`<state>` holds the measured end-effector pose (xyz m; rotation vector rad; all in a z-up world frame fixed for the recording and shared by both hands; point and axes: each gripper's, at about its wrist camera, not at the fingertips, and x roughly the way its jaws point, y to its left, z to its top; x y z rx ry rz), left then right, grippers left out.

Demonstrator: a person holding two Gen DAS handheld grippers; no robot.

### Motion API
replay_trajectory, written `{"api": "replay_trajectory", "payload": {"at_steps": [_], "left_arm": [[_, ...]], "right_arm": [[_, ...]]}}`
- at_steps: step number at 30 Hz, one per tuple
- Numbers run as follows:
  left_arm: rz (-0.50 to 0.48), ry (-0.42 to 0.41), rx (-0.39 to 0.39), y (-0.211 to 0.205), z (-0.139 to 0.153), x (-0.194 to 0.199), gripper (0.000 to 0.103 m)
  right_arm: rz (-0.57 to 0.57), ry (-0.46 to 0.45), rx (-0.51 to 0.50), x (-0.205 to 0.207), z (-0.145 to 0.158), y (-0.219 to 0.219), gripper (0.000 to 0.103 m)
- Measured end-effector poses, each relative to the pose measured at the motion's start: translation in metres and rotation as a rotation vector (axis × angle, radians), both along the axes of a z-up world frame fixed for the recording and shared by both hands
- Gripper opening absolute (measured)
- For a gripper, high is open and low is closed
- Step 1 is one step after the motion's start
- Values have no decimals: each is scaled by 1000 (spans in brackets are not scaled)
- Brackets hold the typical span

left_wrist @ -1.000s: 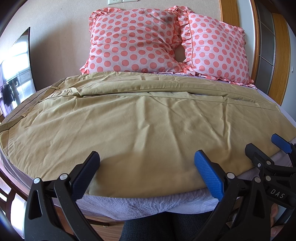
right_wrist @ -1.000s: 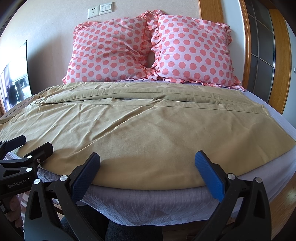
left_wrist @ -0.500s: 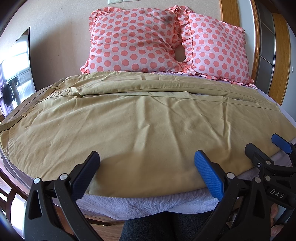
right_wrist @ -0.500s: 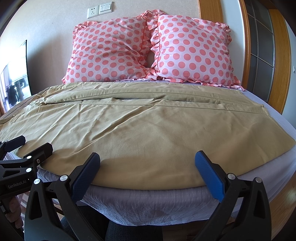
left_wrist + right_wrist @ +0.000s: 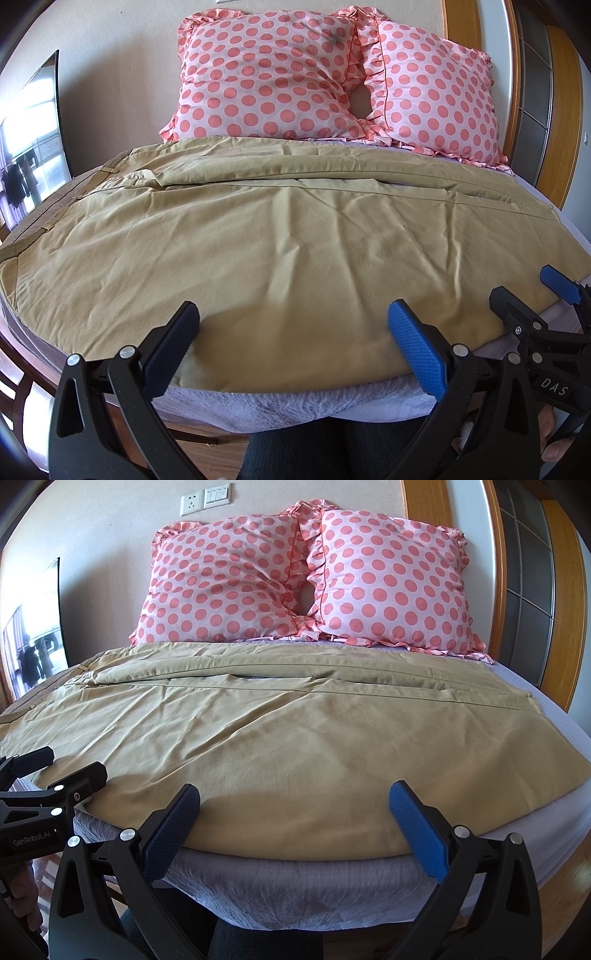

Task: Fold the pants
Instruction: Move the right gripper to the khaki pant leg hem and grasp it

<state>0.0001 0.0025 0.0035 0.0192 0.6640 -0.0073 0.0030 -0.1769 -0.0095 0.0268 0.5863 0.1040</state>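
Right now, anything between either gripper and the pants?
Nothing visible. The tan pants lie spread flat on the bed. The left gripper and right gripper sit open at the near hem. The pillows stand behind the pants.

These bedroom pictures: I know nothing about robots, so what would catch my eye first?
Probably the two pink polka-dot pillows propped against the wall at the head of the bed. Below them, tan pants lie spread flat across the mattress, waistband toward the left. At the near edge, the right gripper and the left gripper hover open, side by side.
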Motion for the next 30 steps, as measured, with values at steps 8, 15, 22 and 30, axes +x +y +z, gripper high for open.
{"api": "replay_trajectory", "payload": {"at_steps": [8, 15, 22, 30], "left_arm": [[-41, -31, -29, 12, 27, 9, 101], [-98, -113, 53, 16, 61, 31, 101], [-99, -100, 9, 32, 65, 65, 101], [-140, -103, 1, 34, 61, 87, 101]], "right_arm": [[-242, -7, 81, 93, 72, -114, 102], [-551, 248, 191, 241, 54, -226, 95], [-785, 366, 226, 325, 16, -272, 79], [-865, 373, 87, 358, 2, -273, 69]]}}
